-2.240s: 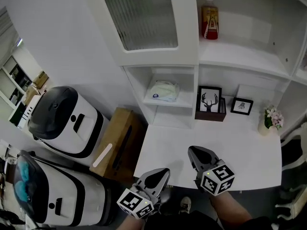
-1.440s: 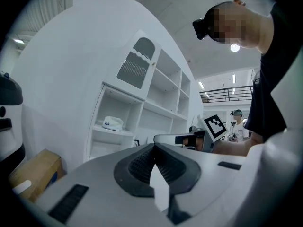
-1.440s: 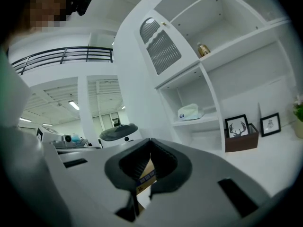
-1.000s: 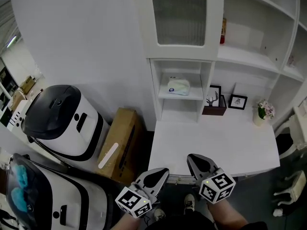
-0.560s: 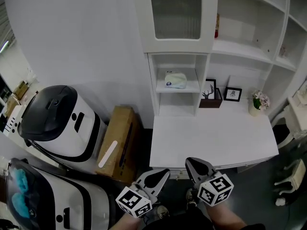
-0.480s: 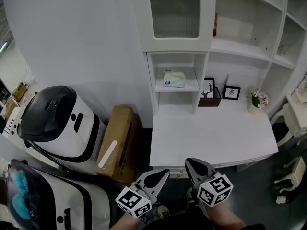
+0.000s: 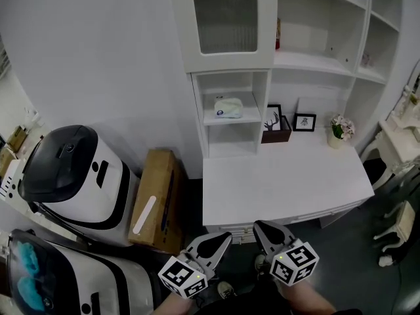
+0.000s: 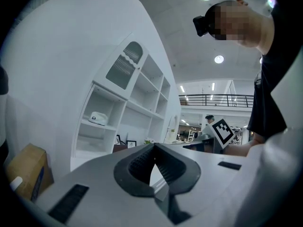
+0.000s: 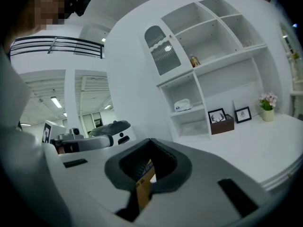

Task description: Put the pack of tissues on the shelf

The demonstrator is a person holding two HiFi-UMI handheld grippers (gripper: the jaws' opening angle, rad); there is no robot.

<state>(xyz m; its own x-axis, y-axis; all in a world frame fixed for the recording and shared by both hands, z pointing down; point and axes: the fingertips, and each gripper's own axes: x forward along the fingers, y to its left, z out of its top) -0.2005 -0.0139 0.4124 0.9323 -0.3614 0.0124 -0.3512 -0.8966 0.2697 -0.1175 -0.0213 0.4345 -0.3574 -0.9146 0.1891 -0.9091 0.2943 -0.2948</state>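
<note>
The pack of tissues (image 7: 228, 107) is pale, with a blue spot on its front, and lies on the small middle shelf (image 7: 230, 119) of the white wall unit. It also shows far off as the tissues (image 8: 98, 118) in the left gripper view and the tissues (image 9: 182, 105) in the right gripper view. My left gripper (image 7: 225, 237) and right gripper (image 7: 260, 227) are low in the head view, well short of the desk's near edge and far from the pack. Both are shut with nothing between their jaws, as the left gripper (image 8: 154, 146) and right gripper (image 9: 150, 142) show in their own views.
A white desk (image 7: 282, 182) lies below the shelves, with two picture frames (image 7: 272, 118), a brown box and a flower pot (image 7: 338, 130) at its back. A cardboard box (image 7: 156, 199) and two white-and-black machines (image 7: 72, 176) stand to the left. A white chair (image 7: 400, 222) is at the right.
The view has drawn back from the shelf unit, which now looks smaller and farther. Both grippers keep their place at the bottom of the view, still shut.
</note>
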